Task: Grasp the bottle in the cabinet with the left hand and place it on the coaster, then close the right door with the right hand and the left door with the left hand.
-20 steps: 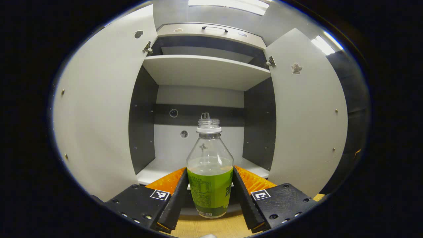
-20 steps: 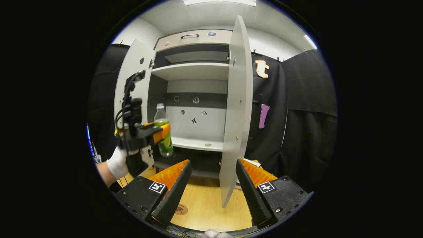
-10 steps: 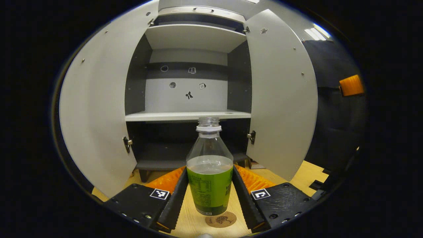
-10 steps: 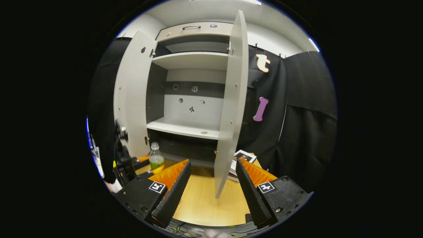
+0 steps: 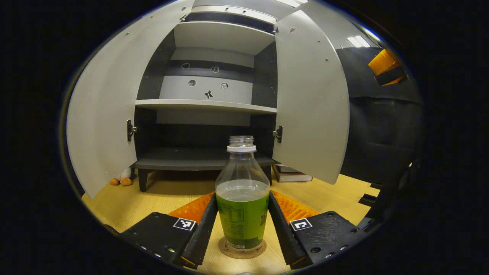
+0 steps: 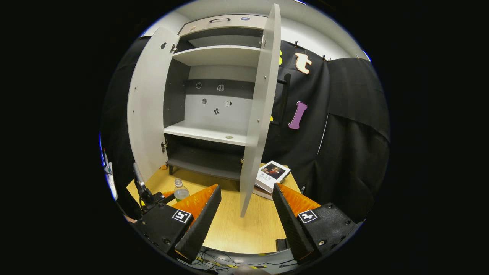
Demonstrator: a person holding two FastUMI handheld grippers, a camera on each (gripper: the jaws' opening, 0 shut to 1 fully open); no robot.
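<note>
Nearest in the left gripper view, the left gripper (image 5: 243,223) is clamped on the bottle (image 5: 242,198), both fingers pressing its green-labelled lower body from either side. The bottle stands upright with its base on, or just touching, the round cork coaster (image 5: 242,249) on the wooden table (image 5: 328,194); whether its full weight rests there I cannot tell.

The bottle looks like thin clear plastic, uncapped, holding liquid to roughly its shoulder. I judge it light to moderate in weight, somewhat squashy under pressure, smooth where bare and less slippery on the label. With no cap, any tilt or hard squeeze could spill it. The labelled waist, where the fingers sit now, seems the right place to hold: low, straight-sided and close to the weight of the liquid.

In the right gripper view, the right gripper (image 6: 244,214) is spread wide and holds nothing, hanging above the table in front of the right door's (image 6: 258,114) free edge.

Beyond, a book (image 6: 272,175) lies on the table beside the cabinet's foot. The cabinet (image 5: 206,107) stands with both doors swung out, the left door (image 5: 103,114) and the right one flanking bare shelves. Behind it hangs black cloth (image 6: 351,133).
</note>
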